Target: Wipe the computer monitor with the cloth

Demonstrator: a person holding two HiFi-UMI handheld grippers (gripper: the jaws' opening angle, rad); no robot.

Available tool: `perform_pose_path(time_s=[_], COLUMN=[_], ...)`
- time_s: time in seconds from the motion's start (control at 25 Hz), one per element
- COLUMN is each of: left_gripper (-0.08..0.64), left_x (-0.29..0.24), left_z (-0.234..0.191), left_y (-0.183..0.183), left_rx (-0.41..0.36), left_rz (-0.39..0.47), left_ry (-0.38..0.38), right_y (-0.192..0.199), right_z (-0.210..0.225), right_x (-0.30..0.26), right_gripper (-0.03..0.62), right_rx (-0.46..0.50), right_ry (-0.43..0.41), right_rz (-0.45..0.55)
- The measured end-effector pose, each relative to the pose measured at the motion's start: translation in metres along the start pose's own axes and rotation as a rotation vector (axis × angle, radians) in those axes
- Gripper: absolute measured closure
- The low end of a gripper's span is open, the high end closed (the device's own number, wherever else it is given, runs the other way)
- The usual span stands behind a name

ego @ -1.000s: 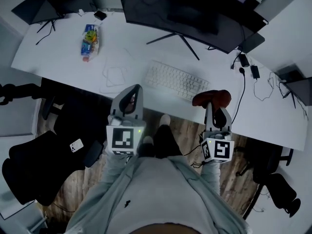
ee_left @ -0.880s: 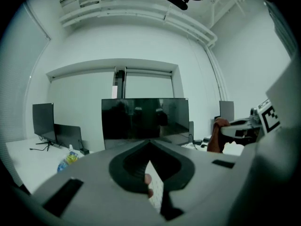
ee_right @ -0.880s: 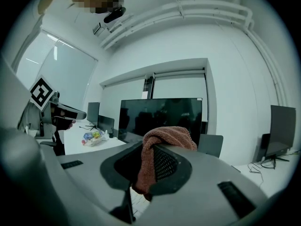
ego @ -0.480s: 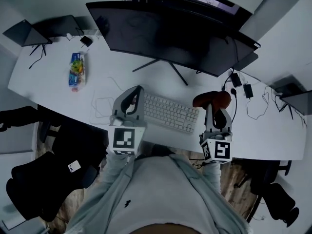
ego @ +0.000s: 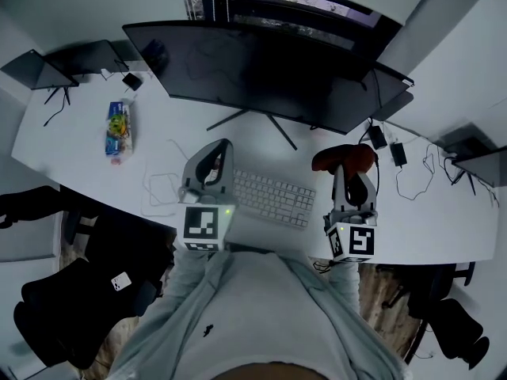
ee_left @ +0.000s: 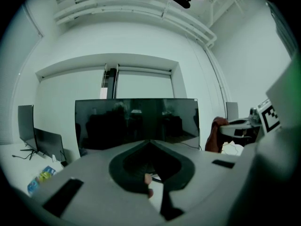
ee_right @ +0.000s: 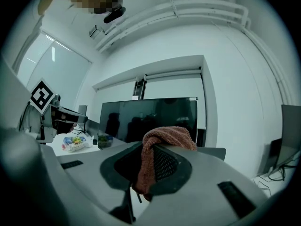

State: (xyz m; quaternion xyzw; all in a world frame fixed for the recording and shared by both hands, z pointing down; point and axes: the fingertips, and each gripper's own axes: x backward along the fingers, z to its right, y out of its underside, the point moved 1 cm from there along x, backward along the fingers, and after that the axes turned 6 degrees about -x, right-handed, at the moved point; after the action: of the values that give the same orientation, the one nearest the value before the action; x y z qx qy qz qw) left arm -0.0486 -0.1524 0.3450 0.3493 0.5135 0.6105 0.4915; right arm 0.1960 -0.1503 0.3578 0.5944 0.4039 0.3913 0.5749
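A wide dark monitor [ego: 261, 70] stands switched off on the white desk [ego: 444, 220], and it fills the middle of both gripper views [ee_left: 136, 121] [ee_right: 150, 114]. My right gripper [ego: 351, 167] is shut on a reddish-brown cloth [ego: 344, 157], which drapes over its jaw tips [ee_right: 160, 147]. It hovers over the desk's front edge, right of the keyboard and short of the screen. My left gripper [ego: 217, 153] is shut with nothing in it, above the keyboard's left end. Both point at the monitor.
A white keyboard [ego: 273, 198] lies between the grippers, in front of the monitor's stand. A snack packet [ego: 119, 127] and a looped cable [ego: 158, 188] lie on the left. Adapters and cords [ego: 384, 145] sit on the right. Black chairs [ego: 63, 307] stand behind on the left.
The desk and monitor have come closer and lower in the head view, so both grippers now hang over the desk instead of the floor. The cloth stays in the right gripper.
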Motion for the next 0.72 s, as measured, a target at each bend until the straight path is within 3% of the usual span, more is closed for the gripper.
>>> perform_pose_path(time_s=[0.48,0.72], left_gripper=[0.541,0.541], left_x=[-0.024,-0.027], left_z=[-0.002,-0.007], left_y=[-0.004,-0.002], left_rx=[-0.011,0.006], left_rz=[0.01,0.005], left_ry=[0.079,0.077], right_y=[-0.007,-0.01], right_z=[0.008,0.007], right_x=[-0.011,-0.021], right_gripper=[0.54,0.54], right_rx=[0.002,0.016], right_ry=[0.057,0.052], right_rz=[0.001,-0.005])
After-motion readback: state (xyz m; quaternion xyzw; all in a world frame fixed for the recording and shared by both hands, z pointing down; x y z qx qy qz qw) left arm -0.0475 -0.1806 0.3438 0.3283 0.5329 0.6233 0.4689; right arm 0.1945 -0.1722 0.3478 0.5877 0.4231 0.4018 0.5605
